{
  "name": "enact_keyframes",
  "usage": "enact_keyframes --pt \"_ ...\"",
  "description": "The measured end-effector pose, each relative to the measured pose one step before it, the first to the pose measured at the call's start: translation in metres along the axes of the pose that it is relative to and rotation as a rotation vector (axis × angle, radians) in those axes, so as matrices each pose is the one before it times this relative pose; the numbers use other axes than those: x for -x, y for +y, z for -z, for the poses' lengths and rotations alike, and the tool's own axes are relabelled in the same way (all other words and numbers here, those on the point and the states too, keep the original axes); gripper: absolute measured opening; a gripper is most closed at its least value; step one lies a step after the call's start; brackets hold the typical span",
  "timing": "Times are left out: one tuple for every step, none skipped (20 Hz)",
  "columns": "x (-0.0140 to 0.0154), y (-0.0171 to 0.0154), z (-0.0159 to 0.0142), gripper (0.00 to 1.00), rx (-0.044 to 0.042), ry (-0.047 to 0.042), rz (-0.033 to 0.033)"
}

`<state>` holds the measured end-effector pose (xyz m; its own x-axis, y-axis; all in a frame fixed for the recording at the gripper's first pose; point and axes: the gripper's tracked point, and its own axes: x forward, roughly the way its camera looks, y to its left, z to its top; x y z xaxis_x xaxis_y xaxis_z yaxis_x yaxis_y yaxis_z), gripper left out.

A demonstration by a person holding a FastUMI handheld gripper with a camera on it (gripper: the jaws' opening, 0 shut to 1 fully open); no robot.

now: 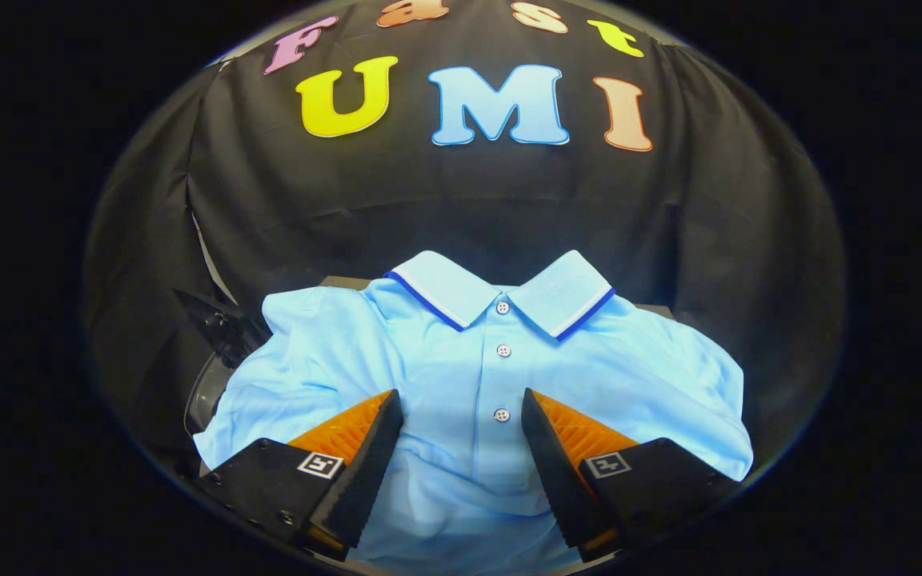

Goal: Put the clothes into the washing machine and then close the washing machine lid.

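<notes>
A light blue polo shirt (469, 376) lies spread flat just ahead of and under my fingers, collar away from me, its button placket running between them. The collar has a white and dark blue edge. My gripper (461, 408) is open, its two fingers standing apart above the shirt's front with the lowest button between them. I cannot tell whether the fingertips touch the cloth. A curved grey rim (198, 400), perhaps of the washing machine, peeks out from under the shirt's left side.
A dark, shiny object (221, 324) juts out by the shirt's left shoulder. Behind the shirt a thin strip of a flat surface (345, 282) shows, and the black cloth wall rises right behind it.
</notes>
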<state>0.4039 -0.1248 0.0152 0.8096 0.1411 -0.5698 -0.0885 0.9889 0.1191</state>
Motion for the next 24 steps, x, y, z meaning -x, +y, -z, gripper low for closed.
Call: enact_keyframes --pt "0.00514 0.00102 -0.00308 0.48 -0.01111 -0.03487 0.00043" --pt "-0.00035 0.00025 0.00292 0.24 -0.00134 -0.00080 0.00350" --pt "0.00319 -0.00117 -0.00196 0.24 -0.00471 0.00216 0.00399" --pt "-0.00371 0.00038 0.00356 0.24 -0.00901 0.00456 -0.00108" --pt "-0.00054 0.00070 0.00078 0.24 -0.00365 0.01140 0.00130" --pt "0.00053 0.00032 -0.00097 0.24 0.00094 0.00234 0.00117" --pt "-0.00160 -0.00176 -0.00401 0.24 0.00071 -0.00883 0.00450" --pt "0.00225 0.00093 0.00150 0.02 0.00223 -0.00360 0.00599" --pt "-0.00057 -0.00056 -0.00109 0.02 0.00848 -0.00298 0.00652" --pt "0.00080 -0.00008 0.00193 0.02 0.00395 -0.00612 0.00765" --pt "0.00040 0.00037 -0.00074 0.02 0.00332 -0.00040 0.00544" --pt "-0.00002 0.00018 0.00103 0.02 -0.00154 -0.00258 0.00176" --pt "0.00017 -0.00001 -0.00077 0.02 -0.00359 -0.00040 -0.00195" --pt "0.00051 -0.00014 0.00006 0.02 -0.01210 -0.00050 -0.00238" --pt "0.00101 -0.00021 -0.00113 0.02 -0.01787 0.00015 -0.00290" --pt "0.00140 0.00043 -0.00102 0.02 -0.01632 -0.00469 -0.00329" --pt "0.00207 -0.00016 -0.00292 0.02 -0.01015 -0.01077 -0.00380" --pt "0.00233 0.00026 -0.00144 0.02 -0.00633 -0.01234 -0.00487" --pt "0.00379 0.00097 -0.00362 0.02 -0.00733 -0.01428 -0.00727" --pt "0.00351 0.00080 -0.00367 0.02 -0.00633 -0.01860 -0.00582" --pt "0.00492 0.00070 -0.00587 0.02 -0.00441 -0.01703 -0.00544" --pt "0.00439 0.00120 -0.00587 0.02 -0.00460 -0.01829 -0.00564" --pt "0.00446 0.00099 -0.00801 0.02 -0.00592 -0.02219 -0.00606" --pt "0.00505 0.00141 -0.00874 0.02 -0.00487 -0.01942 -0.00716"
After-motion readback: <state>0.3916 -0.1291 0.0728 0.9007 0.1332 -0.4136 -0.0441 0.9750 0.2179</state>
